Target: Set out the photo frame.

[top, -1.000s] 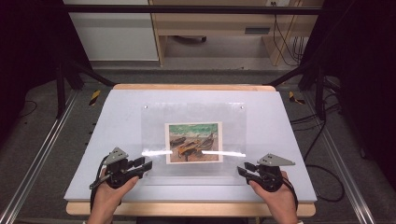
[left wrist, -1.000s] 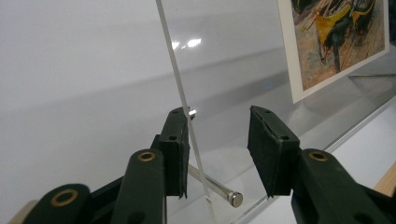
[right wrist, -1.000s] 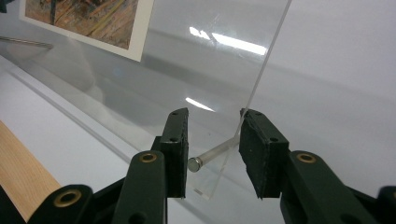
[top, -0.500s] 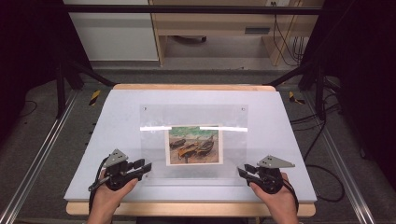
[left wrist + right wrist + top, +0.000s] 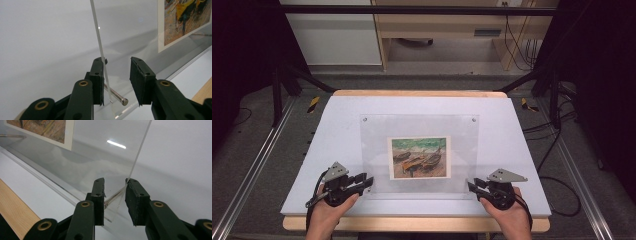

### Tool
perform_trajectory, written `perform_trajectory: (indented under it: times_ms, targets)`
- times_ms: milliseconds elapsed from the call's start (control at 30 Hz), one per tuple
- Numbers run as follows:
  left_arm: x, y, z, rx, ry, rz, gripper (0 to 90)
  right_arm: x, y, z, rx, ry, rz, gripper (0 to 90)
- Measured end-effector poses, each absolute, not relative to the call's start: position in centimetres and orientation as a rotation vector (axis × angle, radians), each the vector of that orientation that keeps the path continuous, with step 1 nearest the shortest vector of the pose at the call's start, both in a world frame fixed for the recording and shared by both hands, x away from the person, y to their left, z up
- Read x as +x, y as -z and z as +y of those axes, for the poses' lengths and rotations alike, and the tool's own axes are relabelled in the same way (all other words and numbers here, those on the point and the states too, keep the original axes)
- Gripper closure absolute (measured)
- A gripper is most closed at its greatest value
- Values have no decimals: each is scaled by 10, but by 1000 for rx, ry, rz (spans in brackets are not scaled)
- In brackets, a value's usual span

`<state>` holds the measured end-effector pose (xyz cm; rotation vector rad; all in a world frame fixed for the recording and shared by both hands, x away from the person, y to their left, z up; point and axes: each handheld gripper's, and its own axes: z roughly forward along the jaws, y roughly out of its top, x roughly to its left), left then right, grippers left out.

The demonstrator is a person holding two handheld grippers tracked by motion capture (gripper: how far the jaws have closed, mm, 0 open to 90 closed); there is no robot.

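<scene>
High view: a clear acrylic picture frame (image 5: 419, 152), made of two transparent sheets with a colourful painted print of beached boats (image 5: 420, 157) between them, lies on the white-topped desk (image 5: 337, 125) with a pale wooden edge, at its middle and towards the near side. Small metal studs mark its two far corners. The left tool (image 5: 367, 182), black with two jaws and a grey three-cornered plate on top, sits at the frame's near left corner; the right tool (image 5: 472, 186), of the same make, sits at the near right corner. Each is held in a person's hand coming in from the near edge.

Left gripper view: the upper clear sheet rises edge-on between the black jaws of the left tool (image 5: 117, 82). It lies just beside the left-hand pad, whether touching cannot be told, and well clear of the right-hand pad. A thin metal pin (image 5: 116, 94) crosses the gap below. The jaws have just been closing, with the sheet's corner between them and not yet clamped.

Right gripper view: the corner of the clear sheet stands between the jaws of the right tool (image 5: 115, 200), its edge close against the right-hand pad, with a gap to the left-hand pad. A metal pin (image 5: 114, 196) spans that gap. These jaws have also just been closing, not yet pressed on the sheet from both sides.
</scene>
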<state>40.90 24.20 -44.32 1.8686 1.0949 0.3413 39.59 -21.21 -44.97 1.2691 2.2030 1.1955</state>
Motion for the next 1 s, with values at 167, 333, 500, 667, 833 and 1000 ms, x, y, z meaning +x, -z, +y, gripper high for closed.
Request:
perform_trajectory:
  times_ms: [167,333,500,667,833,1000]
  targets:
    - [408,444,242,1869,-341,1090,640,395,450,-212,1262,-1187,2203,692]
    - [407,444,243,1873,-341,1088,647,394,450,-211,1259,-1174,2205,696]
    - [406,445,243,1875,-343,1083,652,393,451,-211,1251,-1174,2207,700]
    - [405,445,243,1882,-345,1076,654,392,451,-211,1253,-1172,2209,702]
    - [404,445,244,1887,-343,1070,657,391,452,-211,1256,-1169,2212,704]
    - [403,446,244,1895,-343,1065,659,390,452,-211,1252,-1163,2214,706]
